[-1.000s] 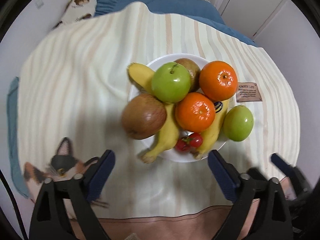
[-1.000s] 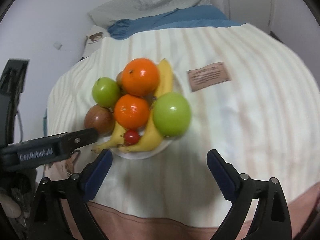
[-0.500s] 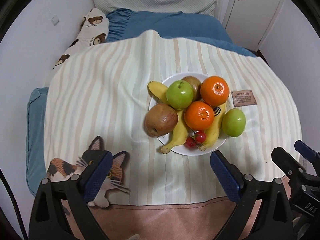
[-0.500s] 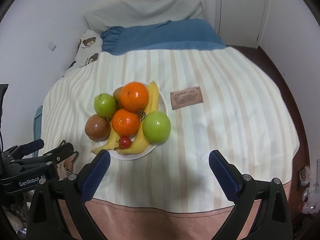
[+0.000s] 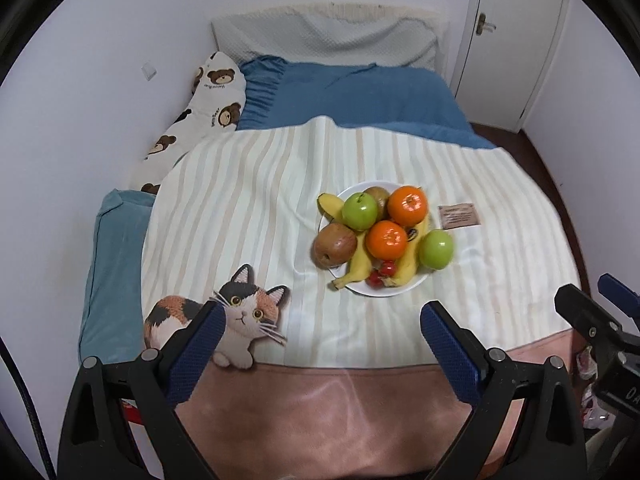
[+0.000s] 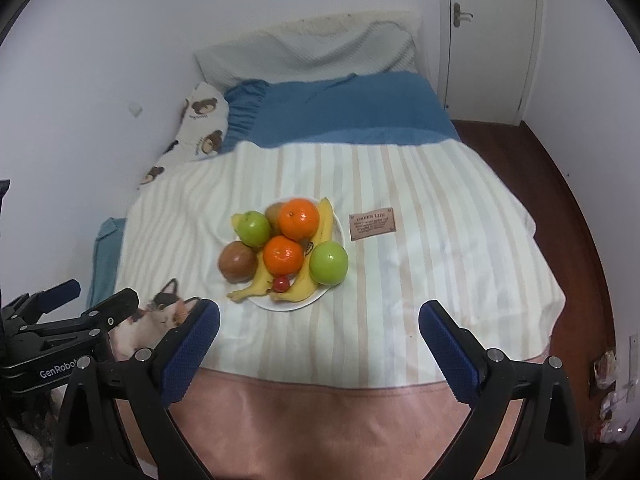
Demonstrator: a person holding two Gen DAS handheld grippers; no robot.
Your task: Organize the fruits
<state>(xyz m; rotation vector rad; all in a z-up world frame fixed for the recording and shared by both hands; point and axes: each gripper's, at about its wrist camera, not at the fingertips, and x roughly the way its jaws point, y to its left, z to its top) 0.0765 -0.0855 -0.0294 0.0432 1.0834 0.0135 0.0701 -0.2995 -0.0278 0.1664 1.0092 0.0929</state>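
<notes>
Our left claw (image 5: 320, 334) and right claw (image 6: 319, 330) both hang spread and empty above the bed's near edge, well apart from the white plate (image 5: 416, 280) of piled fruit on the striped blanket (image 5: 248, 216). The round green apple (image 5: 436, 249) at the plate's rim looks firm, smooth and likely to roll; we would grip across its middle.

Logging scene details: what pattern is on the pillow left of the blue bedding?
The pillow is white with brown teddy bear prints, clearest in the left wrist view.
</notes>
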